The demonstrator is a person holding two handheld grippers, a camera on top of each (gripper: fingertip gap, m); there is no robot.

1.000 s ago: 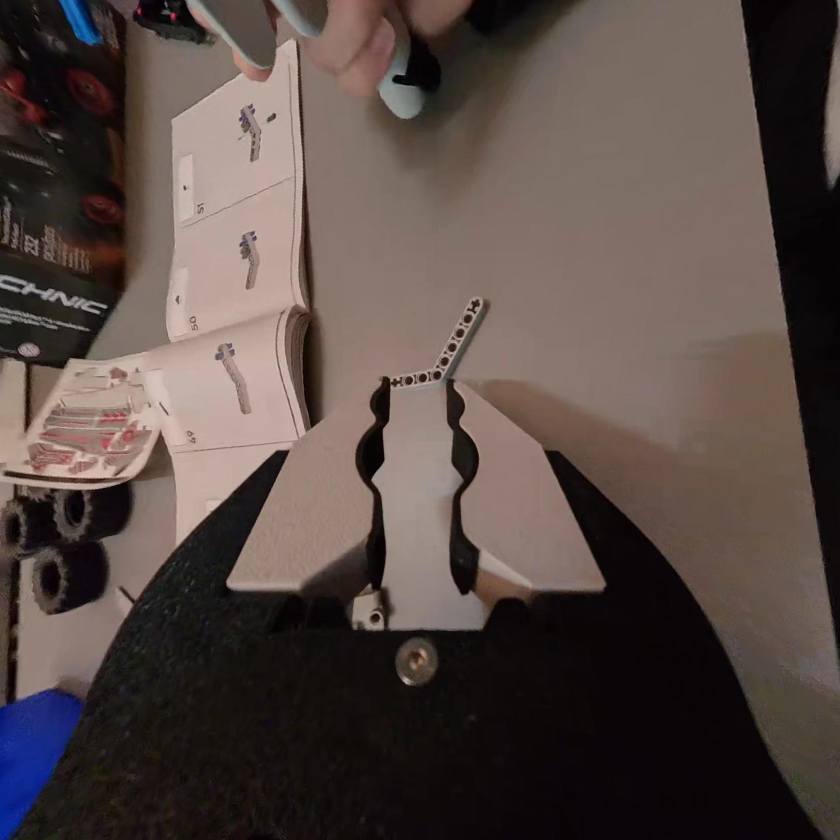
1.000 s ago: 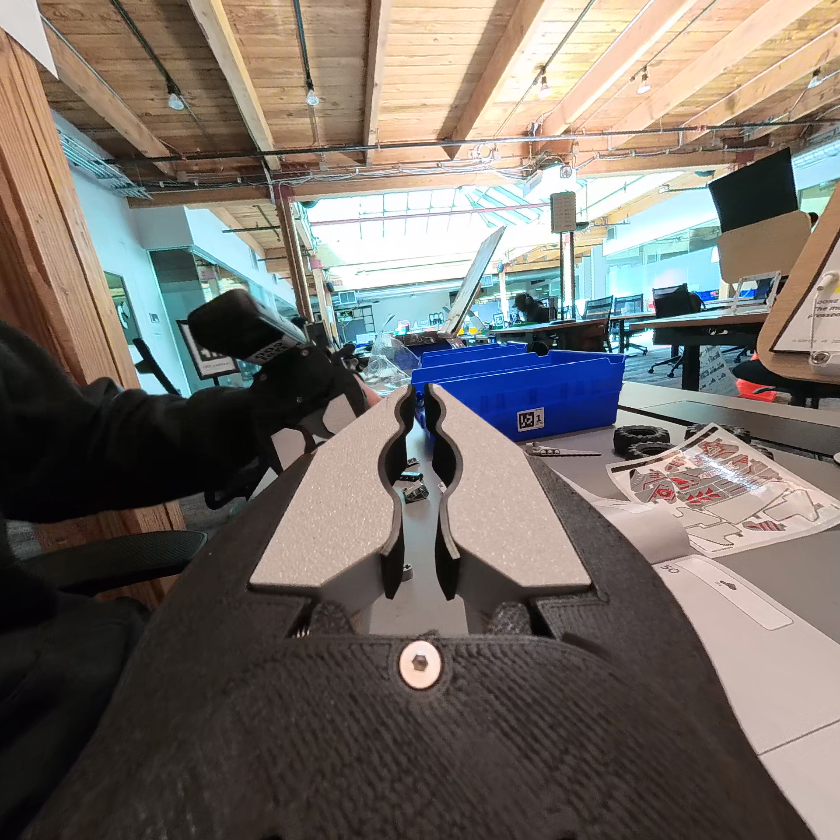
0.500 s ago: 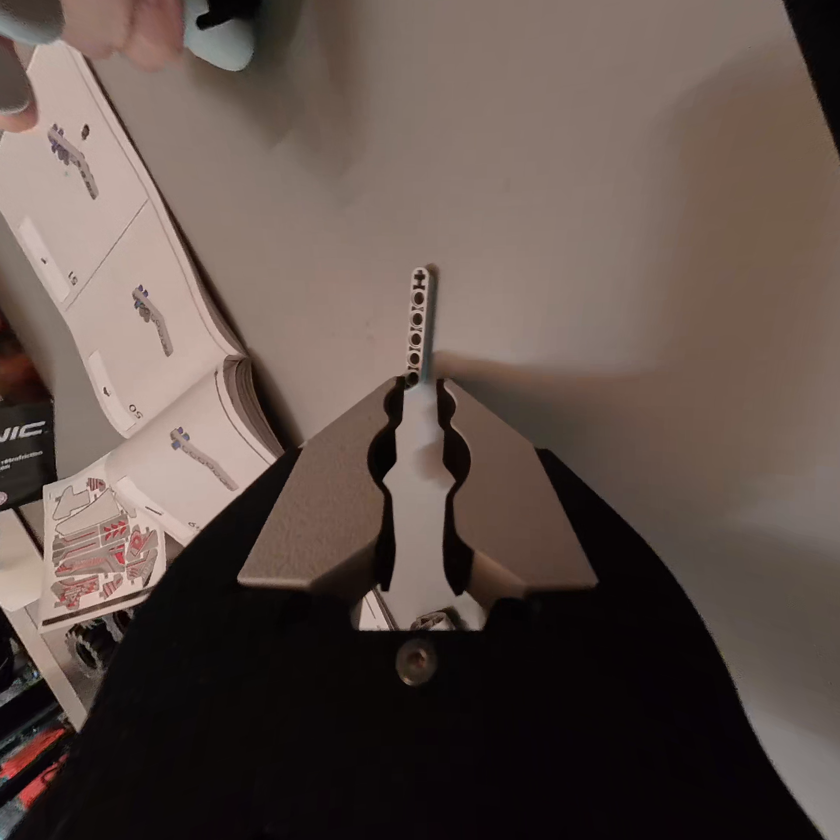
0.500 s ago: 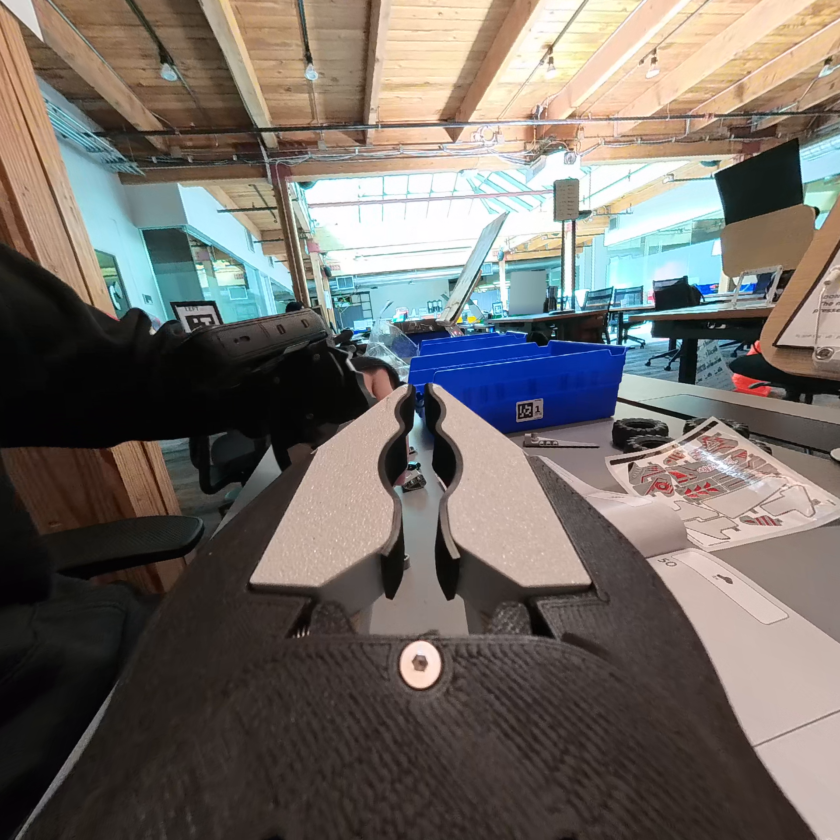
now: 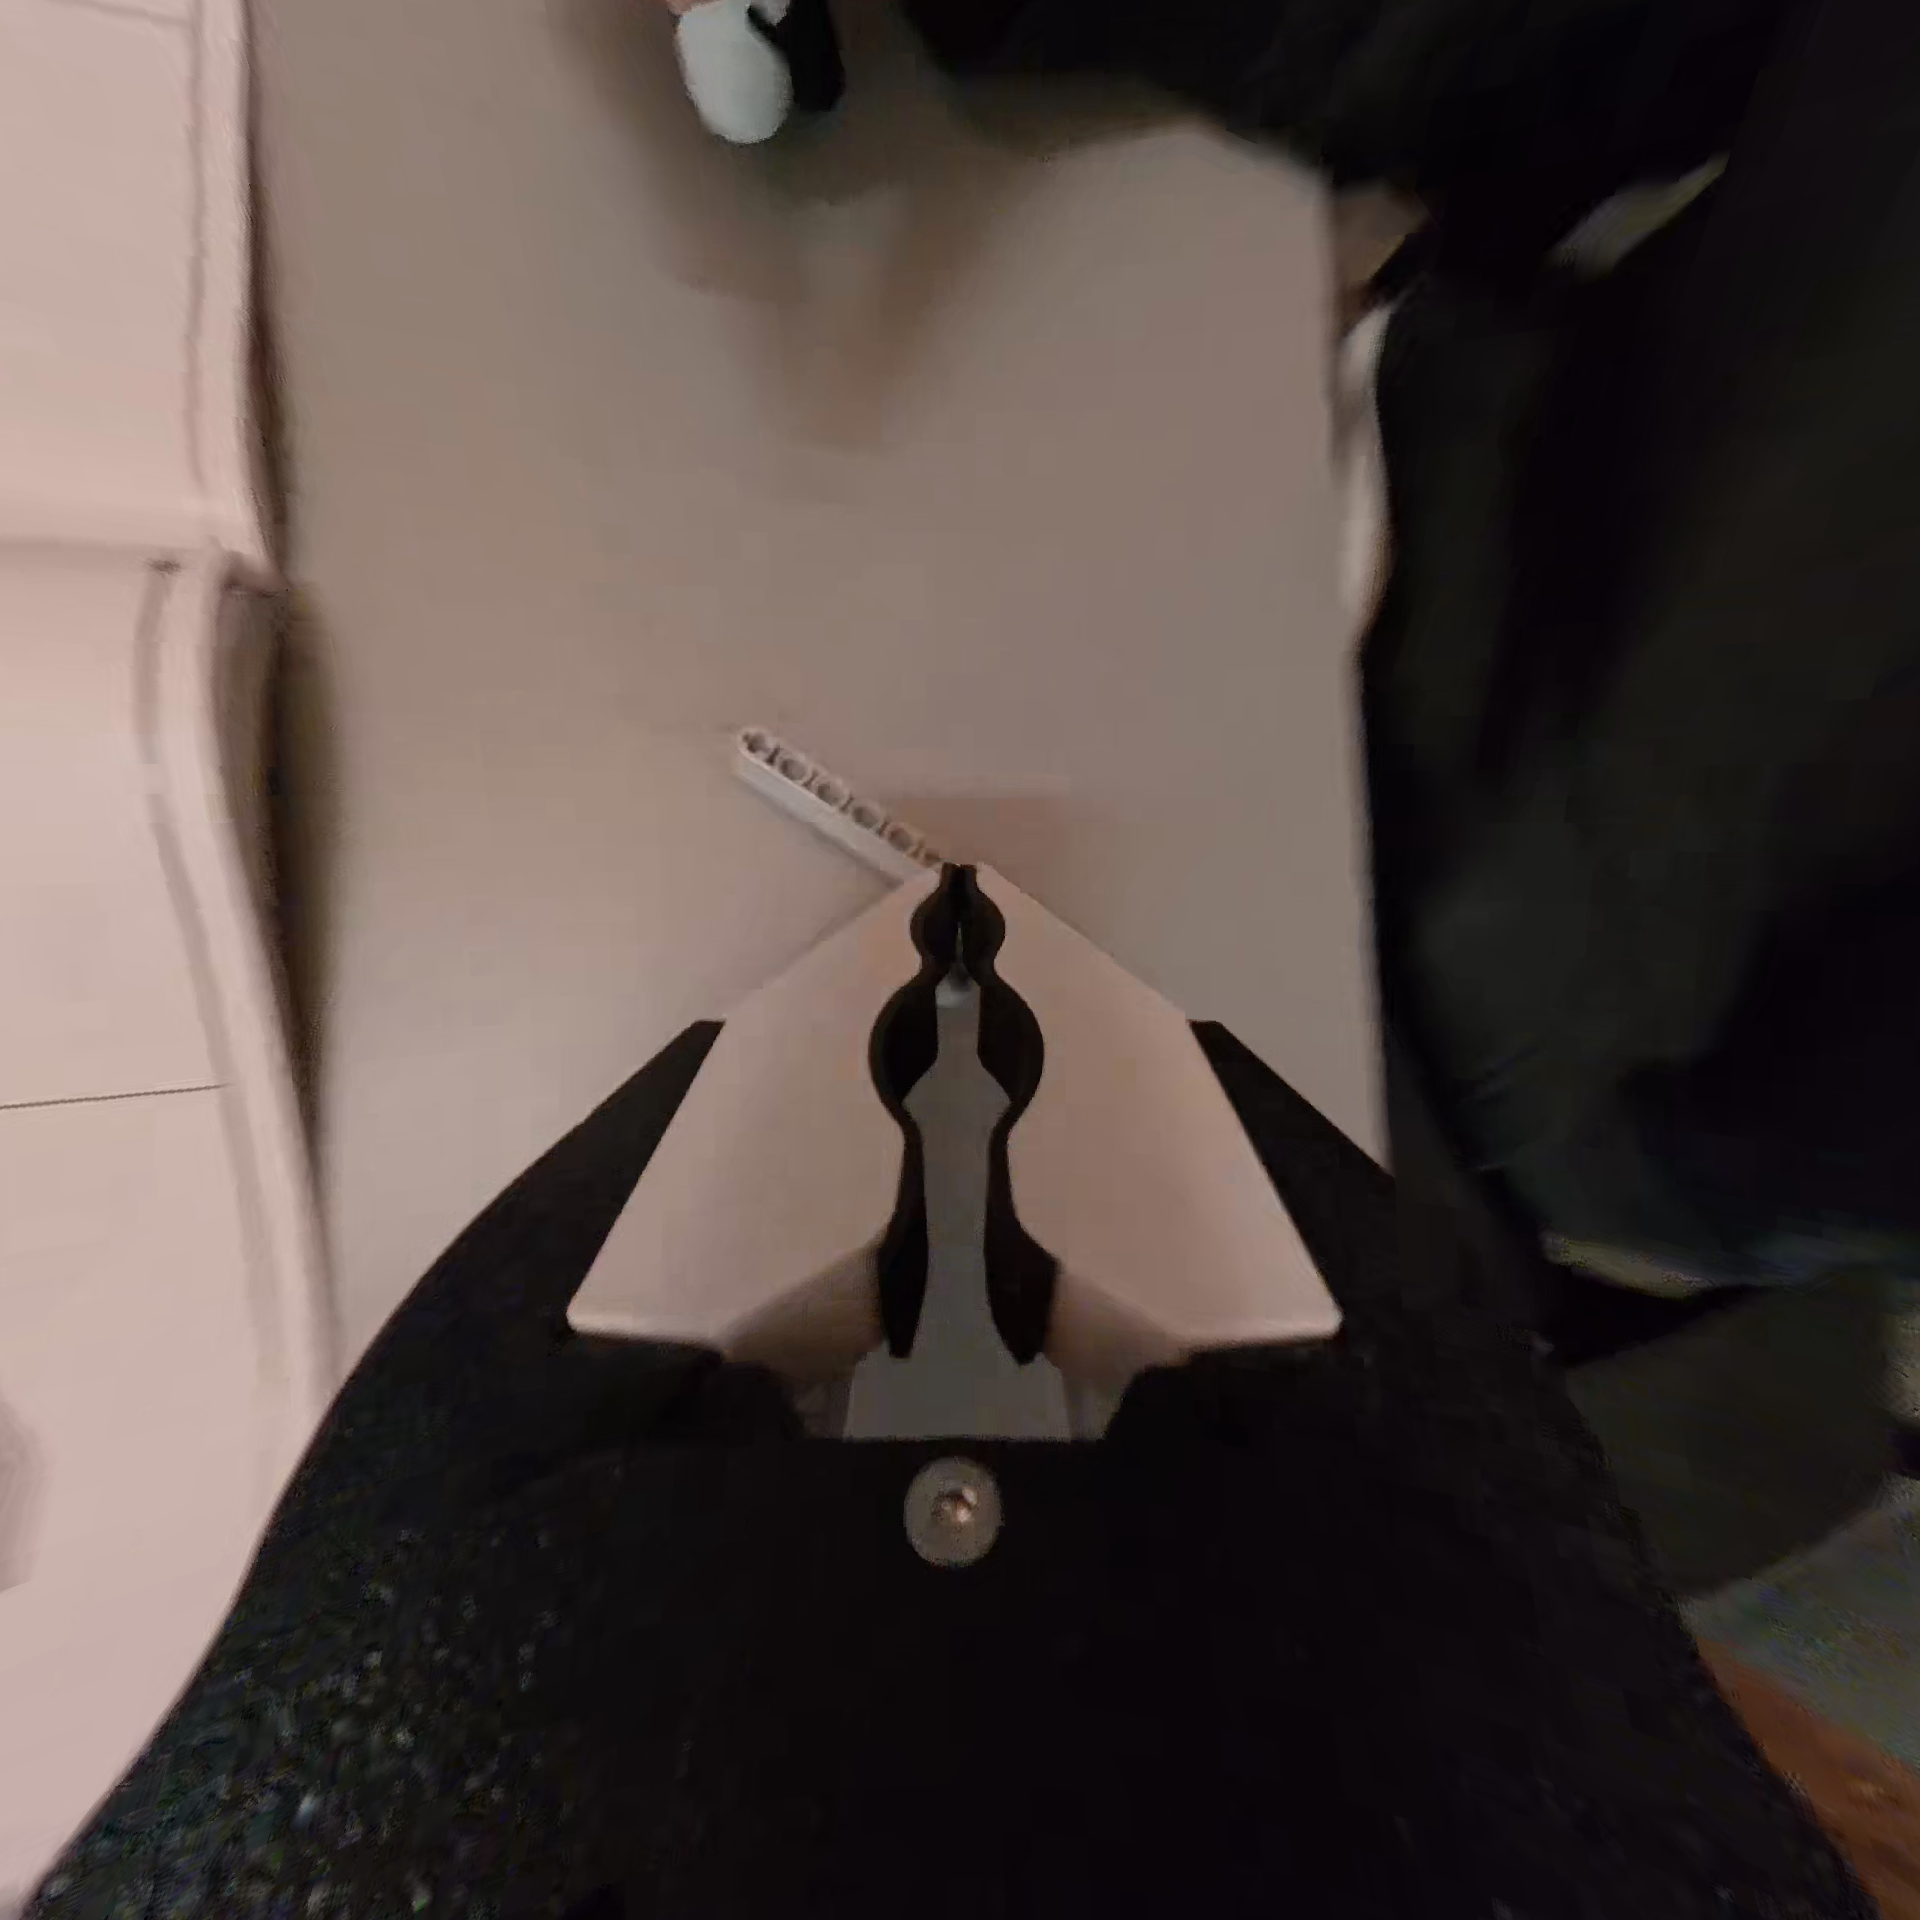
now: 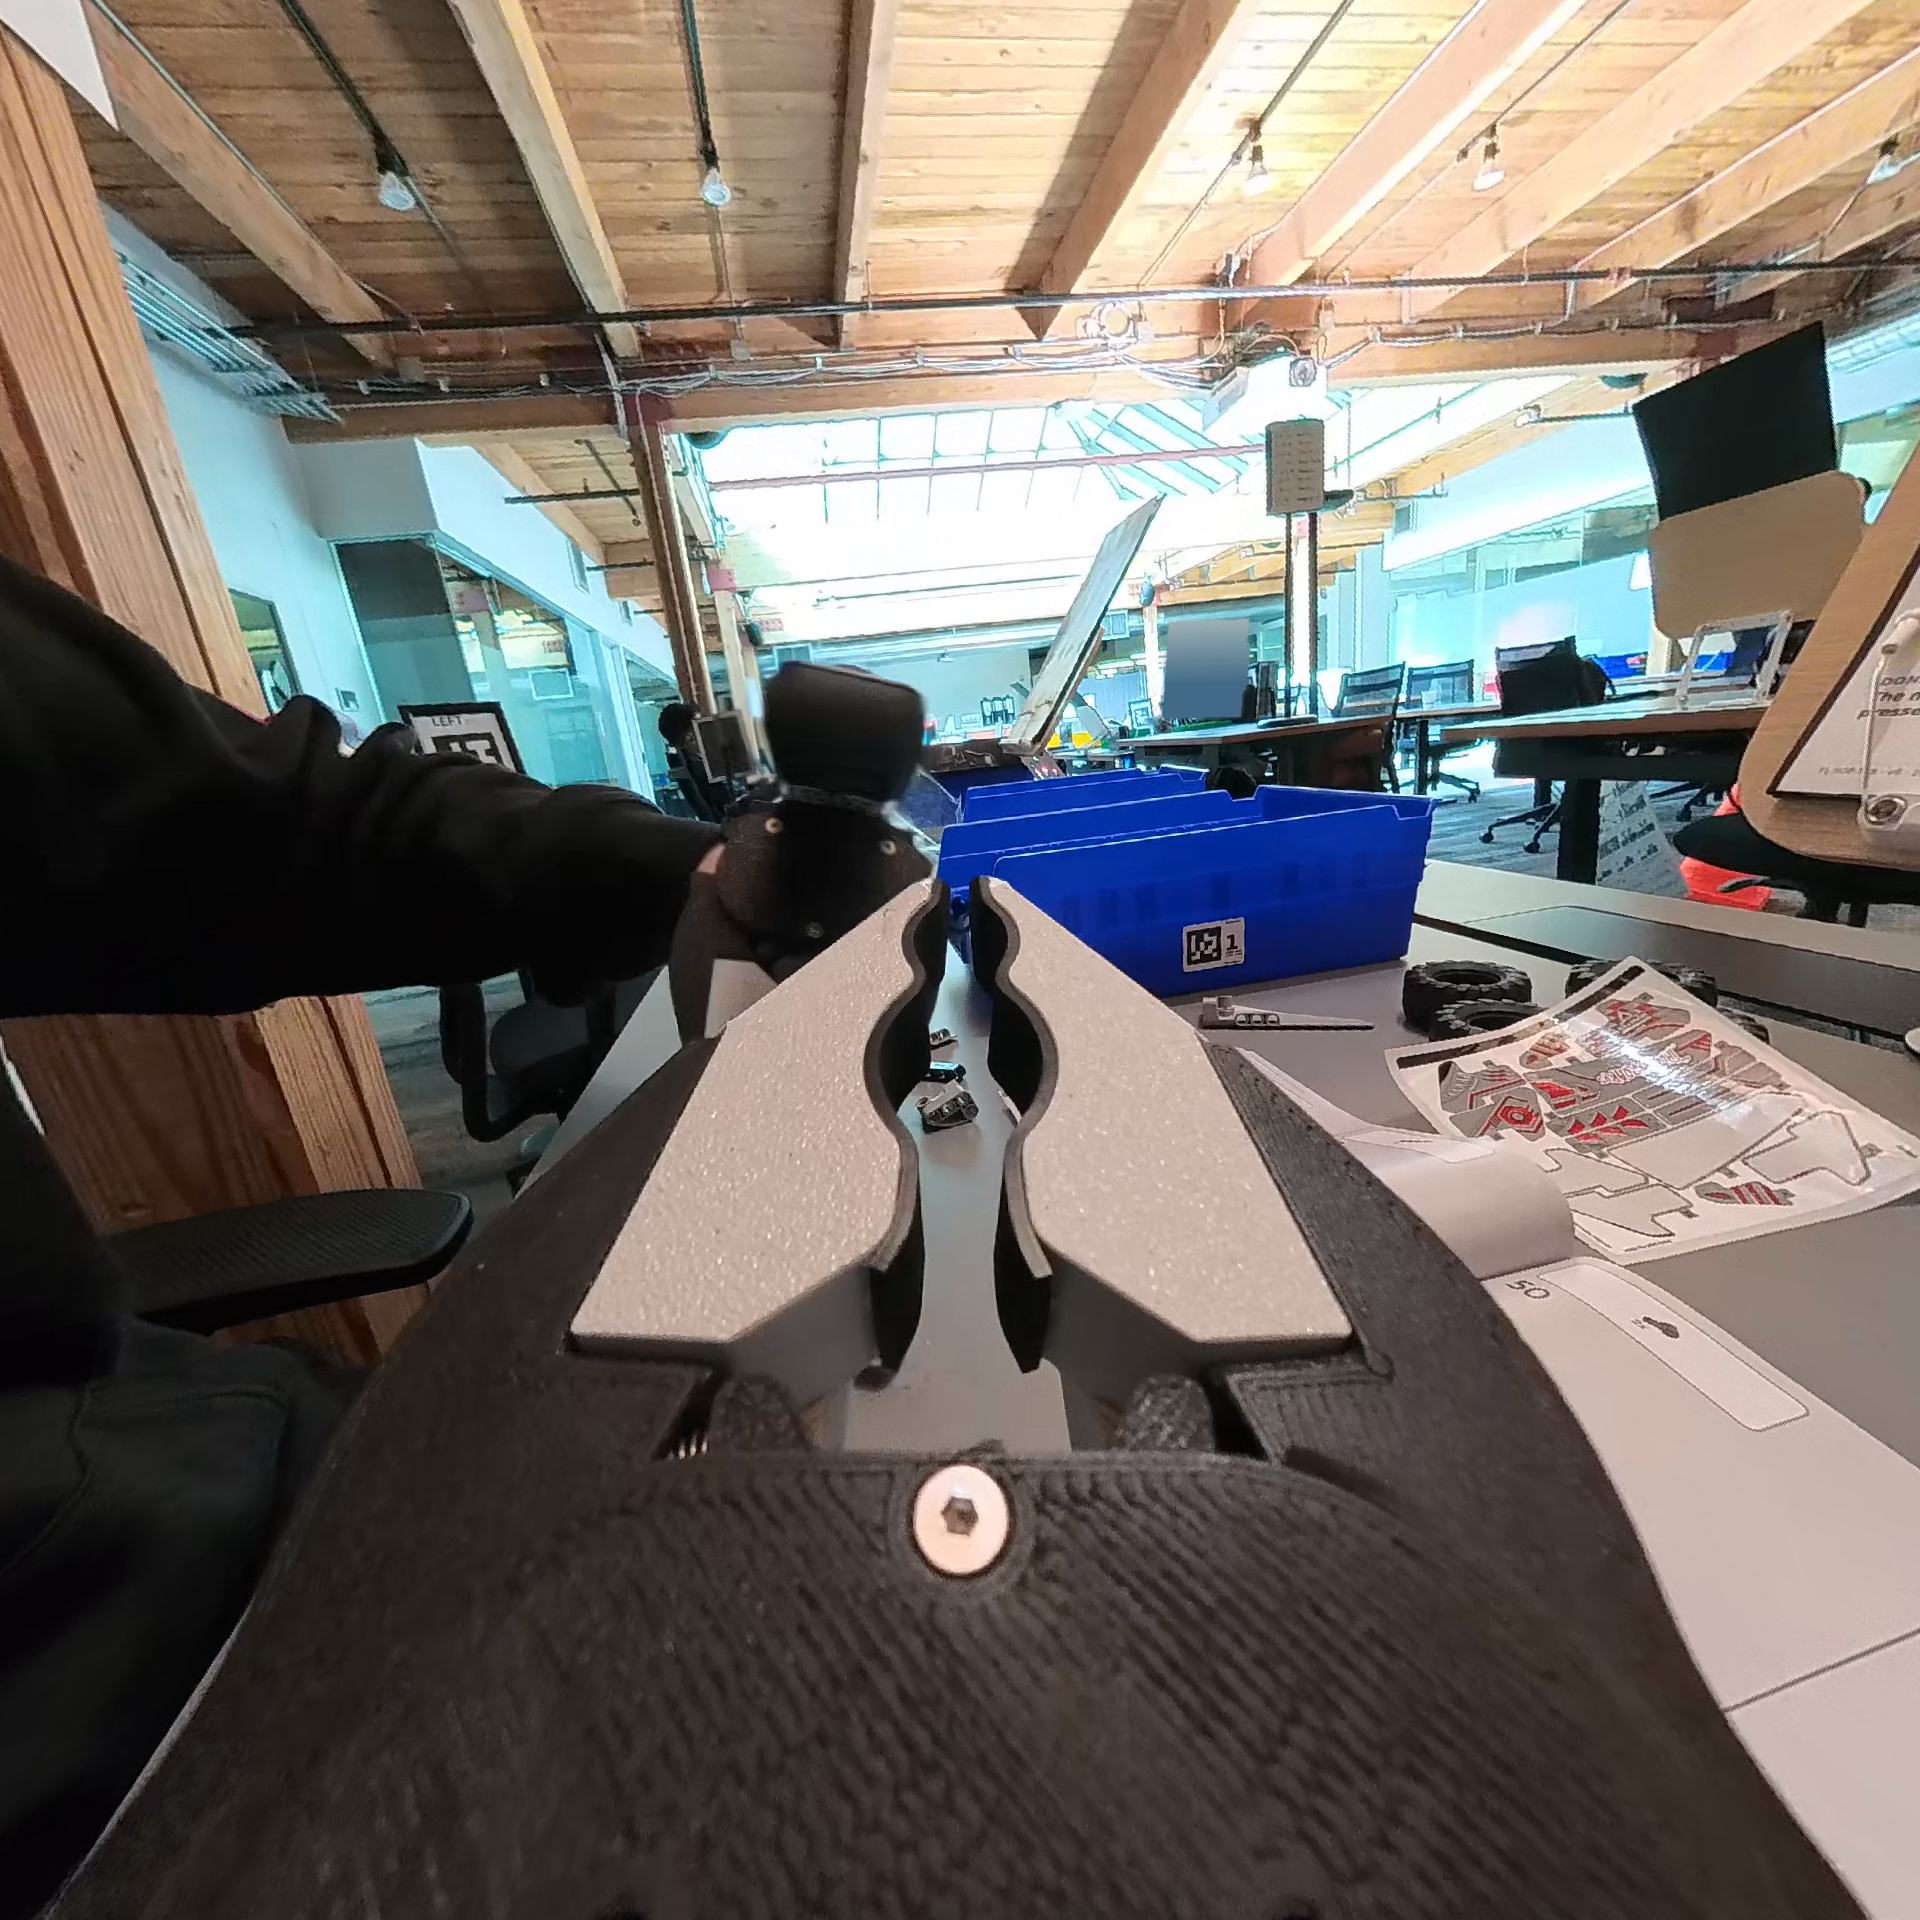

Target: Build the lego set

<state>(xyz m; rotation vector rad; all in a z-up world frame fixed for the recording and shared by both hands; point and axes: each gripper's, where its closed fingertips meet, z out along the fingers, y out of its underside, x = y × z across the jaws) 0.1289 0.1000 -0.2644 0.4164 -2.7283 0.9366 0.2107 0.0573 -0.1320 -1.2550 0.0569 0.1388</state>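
Left gripper (image 5: 957,876): we see its tips pinched together on one end of the beam, with only a sliver of gap behind them. It points down at the table; the view is blurred.
Beam (image 5: 831,801): pale grey, with a row of holes. We see it stick out from the left tips, up and to the left, just over the table. Its held end is hidden by the fingers.
Table (image 5: 727,468): grey, lying under the beam. We see a dark sleeve along its right edge.
Booklet (image 5: 94,727): white pages left of the beam, well apart from it, smeared by blur.
Right gripper (image 6: 959,890): we see its jaws slightly parted with nothing between them. It sits low, pointing level along the table.
Small parts (image 6: 943,1108): a few dark and grey bits on the table, seen through the right gripper's gap; we cannot tell their kind.
Sticker sheet (image 6: 1652,1112): grey and red, curled, right of the beam's table spot, beside the open booklet.
Wedge piece (image 6: 1278,1018): a flat grey part beyond the right gripper, in front of the bin.
Tyres (image 6: 1465,995): black, just past the sticker sheet.
Bin (image 6: 1195,883): blue, farthest on the table, behind the wedge piece.
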